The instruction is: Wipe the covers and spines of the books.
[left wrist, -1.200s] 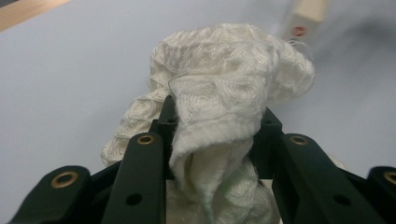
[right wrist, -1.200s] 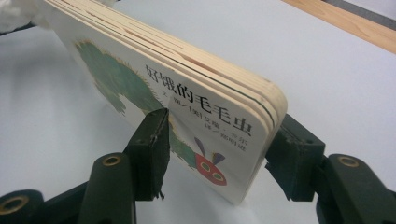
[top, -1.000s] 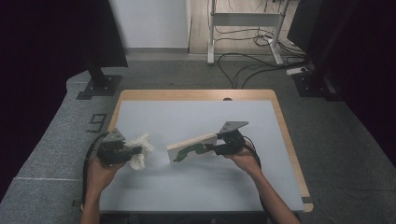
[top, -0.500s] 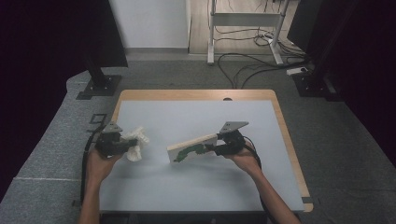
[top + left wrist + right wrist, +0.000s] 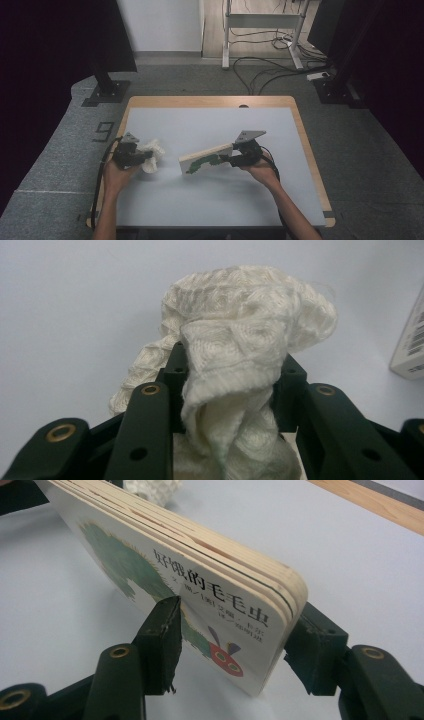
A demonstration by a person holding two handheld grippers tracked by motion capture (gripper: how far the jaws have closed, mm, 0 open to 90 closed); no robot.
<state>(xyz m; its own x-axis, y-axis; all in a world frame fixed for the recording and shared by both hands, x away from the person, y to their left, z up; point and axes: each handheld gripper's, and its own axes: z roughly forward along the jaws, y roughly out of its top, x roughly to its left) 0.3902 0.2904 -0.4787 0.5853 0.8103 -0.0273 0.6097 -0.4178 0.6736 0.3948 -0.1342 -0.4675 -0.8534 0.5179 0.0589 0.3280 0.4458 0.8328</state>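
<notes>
Lowering left gripper (image 5: 145, 156) and cloth (image 5: 152, 155)

One camera sits high above your side of the table (image 5: 210, 200) and looks forward and down, so you see the whole top and the floor far behind it. A small camera rides on your left gripper (image 5: 225, 405) and looks along its black jaws, very close to the white cloth (image 5: 250, 335). Another rides on your right gripper (image 5: 230, 645), very close to the picture book (image 5: 200, 580). The high camera sees that cloth (image 5: 152, 156) and that book (image 5: 206, 157) too, small and near the middle.
</notes>
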